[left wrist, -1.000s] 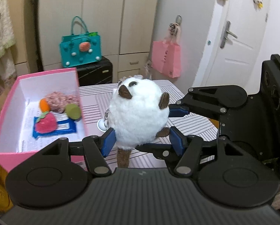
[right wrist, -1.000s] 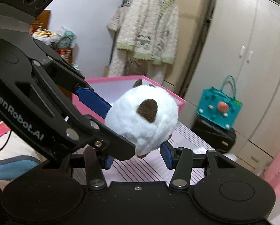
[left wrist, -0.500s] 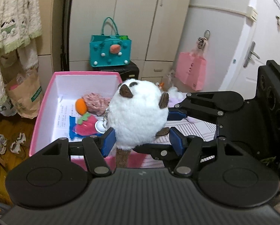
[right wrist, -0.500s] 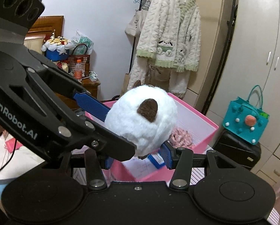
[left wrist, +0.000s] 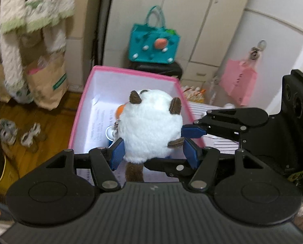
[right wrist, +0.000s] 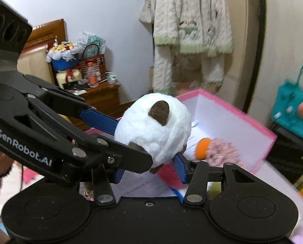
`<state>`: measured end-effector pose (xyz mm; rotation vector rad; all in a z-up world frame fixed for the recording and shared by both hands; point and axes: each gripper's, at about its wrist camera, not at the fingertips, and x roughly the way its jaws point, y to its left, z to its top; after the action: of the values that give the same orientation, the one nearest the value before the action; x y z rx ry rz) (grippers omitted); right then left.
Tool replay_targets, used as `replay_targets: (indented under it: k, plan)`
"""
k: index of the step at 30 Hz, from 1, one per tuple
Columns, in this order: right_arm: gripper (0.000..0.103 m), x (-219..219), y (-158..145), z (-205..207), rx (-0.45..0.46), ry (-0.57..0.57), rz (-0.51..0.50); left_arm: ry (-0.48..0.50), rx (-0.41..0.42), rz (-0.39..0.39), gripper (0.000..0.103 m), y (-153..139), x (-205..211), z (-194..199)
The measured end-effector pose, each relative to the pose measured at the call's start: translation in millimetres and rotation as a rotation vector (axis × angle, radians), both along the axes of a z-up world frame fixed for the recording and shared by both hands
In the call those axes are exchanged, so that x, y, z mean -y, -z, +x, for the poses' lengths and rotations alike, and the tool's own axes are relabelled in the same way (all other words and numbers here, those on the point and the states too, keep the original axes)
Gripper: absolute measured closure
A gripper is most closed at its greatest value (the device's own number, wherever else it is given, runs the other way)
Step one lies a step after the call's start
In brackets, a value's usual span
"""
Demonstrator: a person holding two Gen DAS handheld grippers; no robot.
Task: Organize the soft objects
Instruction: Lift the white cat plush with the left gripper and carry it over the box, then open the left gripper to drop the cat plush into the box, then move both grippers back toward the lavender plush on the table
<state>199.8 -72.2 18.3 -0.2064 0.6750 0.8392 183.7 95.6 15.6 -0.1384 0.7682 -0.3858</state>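
A round white plush toy [left wrist: 151, 126] with brown ears and a brown tail hangs over the pink box [left wrist: 131, 73]. Both grippers hold it together. My left gripper [left wrist: 153, 153] is shut on its lower sides with blue pads, and a key ring dangles at its left. In the right wrist view my right gripper [right wrist: 149, 169] is shut on the underside of the white plush toy [right wrist: 153, 126], crossing the left gripper's fingers [right wrist: 98, 120]. In the pink box [right wrist: 232, 109] lie an orange ball [right wrist: 202, 148], a pink fluffy thing [right wrist: 223, 152] and a red soft toy [right wrist: 169, 174].
The box sits at the edge of a striped tablecloth [left wrist: 218, 142]. Behind it are a teal bag [left wrist: 153, 46] on a black case, a pink bag [left wrist: 238, 83] on the door side, a brown paper bag [left wrist: 48, 81], and shoes [left wrist: 19, 134] on the wooden floor. A cluttered wooden cabinet [right wrist: 102, 95] stands at the left.
Both grippers have carried the plush toy sideways from above the striped table to above the pink box. Both still grip it the same way.
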Motion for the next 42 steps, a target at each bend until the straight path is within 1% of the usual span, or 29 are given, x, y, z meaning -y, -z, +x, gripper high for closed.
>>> replay_targets:
  k: [3,5,10,15,18,21,24,27,30,35,40,42]
  plan:
    - [0.049,-2,12,17,-0.083,-0.032,0.038,-0.025,-0.051,0.001,0.042,7,-8,11]
    - [0.049,-5,19,20,-0.108,-0.057,0.041,-0.027,-0.070,0.005,0.042,11,-12,13]
    - [0.051,-17,33,30,-0.165,-0.117,0.002,-0.025,-0.079,0.040,0.042,21,-16,11]
    - [0.051,-27,39,35,-0.159,-0.139,-0.059,-0.037,-0.064,0.084,0.043,26,-15,10]
    - [0.051,-27,36,35,-0.147,-0.147,-0.066,-0.044,-0.045,0.094,0.043,25,-16,8]
    - [0.051,-24,35,35,-0.147,-0.126,-0.072,-0.056,-0.031,0.109,0.044,25,-16,6]
    - [0.051,-13,31,31,-0.140,-0.103,-0.057,-0.064,-0.013,0.113,0.044,23,-19,1]
    - [0.051,2,20,22,-0.123,-0.080,-0.040,-0.057,-0.010,0.101,0.044,17,-24,-6]
    - [0.051,17,8,9,-0.101,-0.057,-0.034,-0.048,0.009,0.107,0.044,9,-24,-15]
    - [0.051,36,-12,-10,-0.089,-0.022,-0.021,0.003,0.015,0.103,0.044,-6,-19,-33]
    - [0.051,55,-34,-36,-0.068,-0.012,-0.005,0.048,0.041,0.151,0.044,-22,-6,-56]
    - [0.051,63,-43,-48,-0.057,-0.006,-0.002,0.074,0.047,0.167,0.042,-28,0,-64]
